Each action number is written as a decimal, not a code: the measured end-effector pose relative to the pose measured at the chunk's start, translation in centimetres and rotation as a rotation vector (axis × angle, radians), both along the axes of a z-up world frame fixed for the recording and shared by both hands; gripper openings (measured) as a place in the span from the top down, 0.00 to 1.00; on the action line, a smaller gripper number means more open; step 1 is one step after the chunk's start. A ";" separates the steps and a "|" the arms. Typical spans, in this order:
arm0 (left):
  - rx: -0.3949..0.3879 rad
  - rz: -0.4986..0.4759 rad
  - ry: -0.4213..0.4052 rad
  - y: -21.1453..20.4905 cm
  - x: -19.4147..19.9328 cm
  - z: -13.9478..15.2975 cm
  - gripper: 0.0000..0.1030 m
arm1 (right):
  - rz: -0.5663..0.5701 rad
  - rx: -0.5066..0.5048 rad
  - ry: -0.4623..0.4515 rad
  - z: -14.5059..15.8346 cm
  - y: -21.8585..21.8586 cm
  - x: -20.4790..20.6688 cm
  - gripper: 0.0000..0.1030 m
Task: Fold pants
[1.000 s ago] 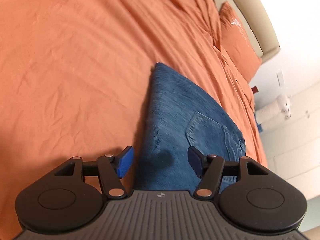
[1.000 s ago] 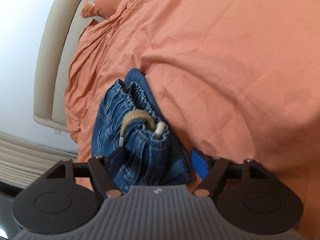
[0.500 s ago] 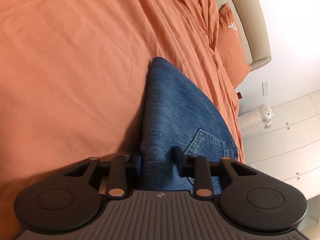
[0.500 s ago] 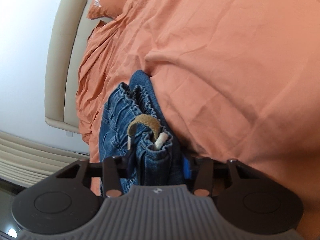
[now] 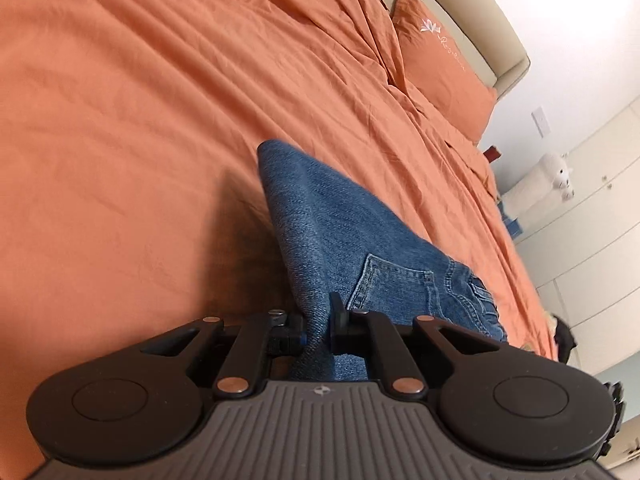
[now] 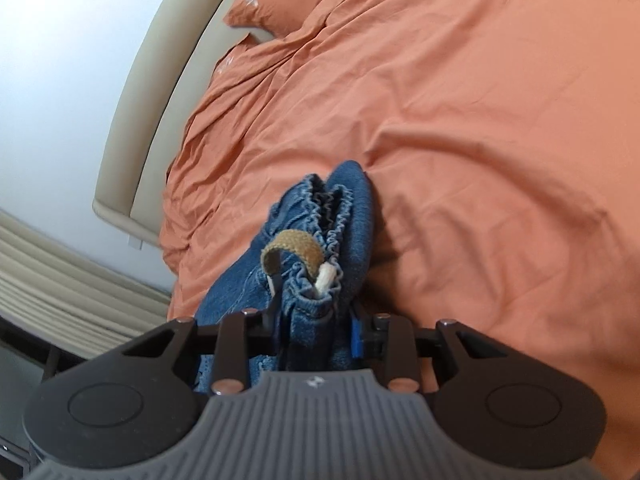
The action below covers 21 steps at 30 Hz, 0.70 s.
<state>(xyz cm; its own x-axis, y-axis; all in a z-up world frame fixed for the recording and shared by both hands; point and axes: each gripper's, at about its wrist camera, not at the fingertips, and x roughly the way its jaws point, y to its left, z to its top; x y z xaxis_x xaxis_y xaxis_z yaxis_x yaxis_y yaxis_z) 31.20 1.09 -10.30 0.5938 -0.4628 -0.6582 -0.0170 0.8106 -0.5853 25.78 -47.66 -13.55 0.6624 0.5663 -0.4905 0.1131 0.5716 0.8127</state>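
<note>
The blue denim pants (image 5: 340,232) lie folded on the orange bed sheet (image 5: 140,100), back pocket up. My left gripper (image 5: 319,322) is shut on the folded near edge of the pants, which rise from the sheet toward it. In the right wrist view my right gripper (image 6: 316,330) is shut on the bunched elastic waistband end of the pants (image 6: 320,240), with a tan drawstring loop (image 6: 296,242) sticking up just ahead of the fingers.
An orange pillow (image 5: 440,64) and beige headboard (image 5: 480,12) are at the bed's far end. White cabinets (image 5: 592,240) and a white plush toy (image 5: 556,176) stand beyond the bed's side. The headboard (image 6: 148,100) and a curtain (image 6: 60,280) show at left.
Both grippers went from open to shut on the pants. The gripped denim has lifted off the sheet and both cameras have tilted up.
</note>
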 end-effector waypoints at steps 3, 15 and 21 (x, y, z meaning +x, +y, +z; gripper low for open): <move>0.043 -0.007 -0.006 1.5 -1.5 2.3 0.91 | 0.019 0.005 -0.016 1.5 1.9 -0.8 0.75; 0.175 0.080 -0.031 13.5 -9.5 11.1 0.91 | 0.224 0.020 -0.074 7.0 16.8 -2.0 0.75; 0.193 0.186 -0.009 20.6 -11.8 11.2 0.91 | 0.305 0.033 -0.088 7.1 25.5 -1.1 0.75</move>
